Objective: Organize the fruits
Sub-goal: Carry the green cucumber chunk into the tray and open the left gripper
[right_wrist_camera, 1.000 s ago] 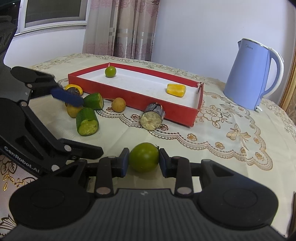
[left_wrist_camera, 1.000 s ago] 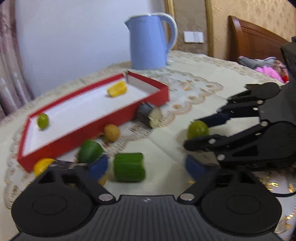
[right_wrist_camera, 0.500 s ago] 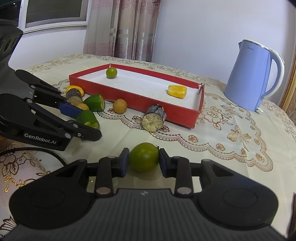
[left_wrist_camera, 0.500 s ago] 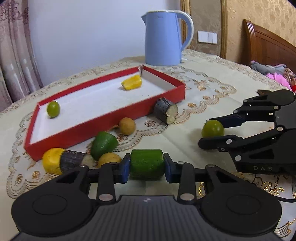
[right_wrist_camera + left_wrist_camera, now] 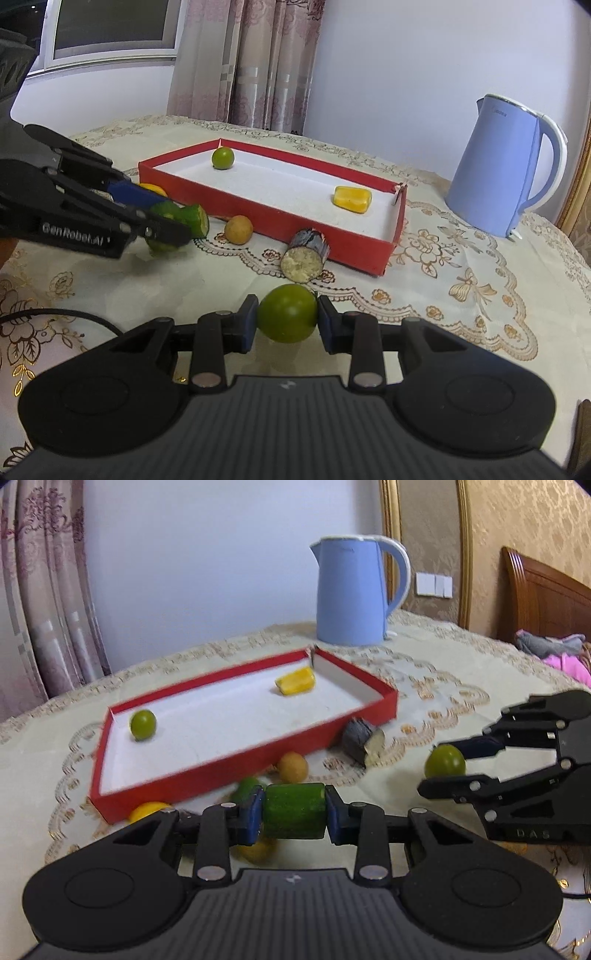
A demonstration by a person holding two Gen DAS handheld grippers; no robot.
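Observation:
My left gripper (image 5: 294,815) is shut on a green cucumber chunk (image 5: 294,815) and holds it above the table, in front of the red tray (image 5: 207,775). My right gripper (image 5: 286,319) is shut on a green tomato (image 5: 286,318); it also shows in the left wrist view (image 5: 445,760) at the right. The tray (image 5: 391,243) holds a small green lime (image 5: 143,724) and a yellow piece (image 5: 295,681). On the cloth beside the tray lie a dark eggplant chunk (image 5: 304,255), a small tan fruit (image 5: 239,229), a green half (image 5: 197,221) and yellow pieces (image 5: 147,810).
A blue kettle (image 5: 352,590) stands behind the tray's far end, also in the right wrist view (image 5: 506,166). A lace-patterned cloth covers the round table (image 5: 480,288). A wooden headboard (image 5: 543,602) and pink cloth are at the far right. A black cable (image 5: 55,314) lies at the left.
My left gripper closed on the cucumber chunk, then lifted it off the cloth and toward the tray. My right gripper keeps hold of the green tomato and has barely moved.

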